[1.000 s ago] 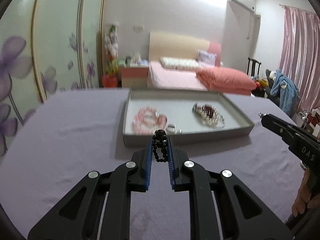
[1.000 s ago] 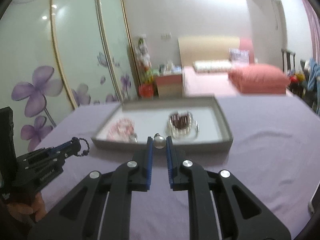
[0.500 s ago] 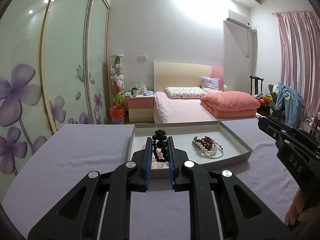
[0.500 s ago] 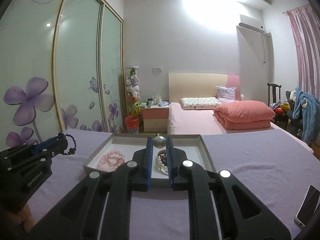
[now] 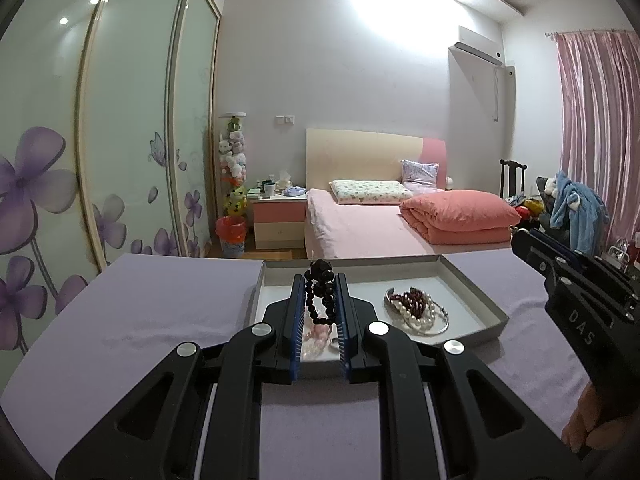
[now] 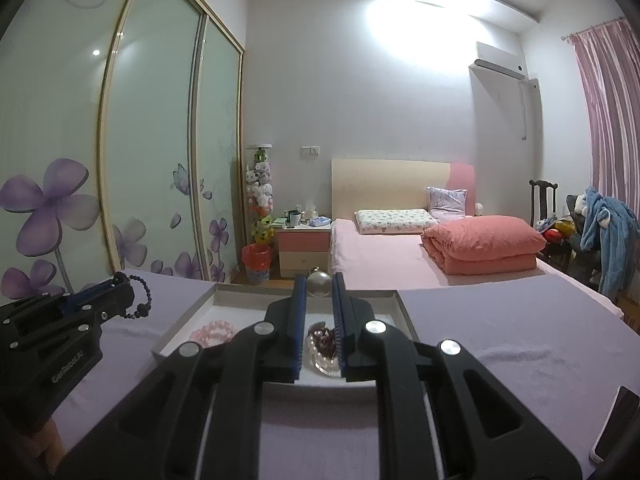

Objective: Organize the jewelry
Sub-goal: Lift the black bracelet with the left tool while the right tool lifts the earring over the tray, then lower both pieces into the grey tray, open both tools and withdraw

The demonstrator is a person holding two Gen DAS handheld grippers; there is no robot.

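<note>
Two grippers we hold above the purple tabletop (image 5: 132, 320). Our left gripper (image 5: 319, 280) is clamped on a black bead bracelet (image 5: 320, 296), which loops between its blue pads and pokes past the tips. Our right gripper (image 6: 319, 282) pinches a silvery pearl-like ball (image 6: 319, 283) at its fingertips. Just beyond both sits the grey tray (image 5: 476, 300), holding a pink bracelet (image 6: 214, 330) on its left side and a heap of pearls with dark red beads (image 5: 416, 308) on its right. A phone (image 6: 616, 420) lies near the table's right edge.
</note>
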